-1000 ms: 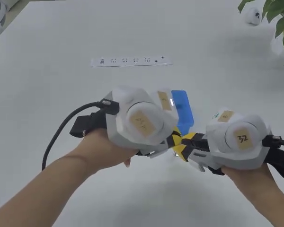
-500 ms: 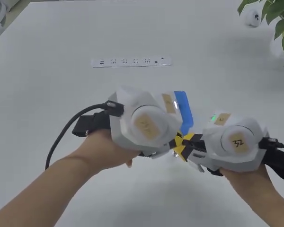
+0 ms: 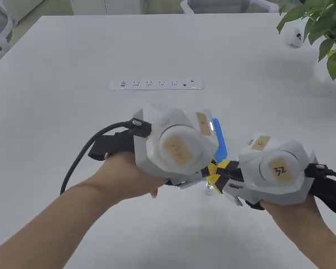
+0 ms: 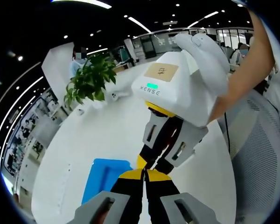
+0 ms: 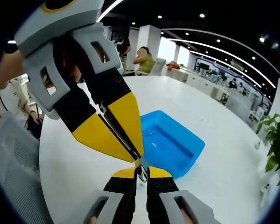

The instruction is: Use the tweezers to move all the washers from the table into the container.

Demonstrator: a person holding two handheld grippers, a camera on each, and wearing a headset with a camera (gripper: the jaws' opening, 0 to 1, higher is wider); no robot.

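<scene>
My left gripper and right gripper meet tip to tip low over the white table. In the right gripper view, the left gripper's yellow jaws are shut on thin metal tweezers. The tweezers' lower end runs into the narrow slit between my right gripper's own jaws, which are pressed together on it. My left gripper is shut in its own view, with the right gripper's jaws coming down onto its tips. The blue container lies just behind them, with small washers inside. It also shows as the blue container and the blue container.
A white power strip lies farther back on the table. A potted plant and a small white device stand at the far right. A black cable trails from the left gripper.
The head camera has tilted, so the table shows lower in the picture. The two grippers stay tip to tip, the right one drawn slightly closer to the left.
</scene>
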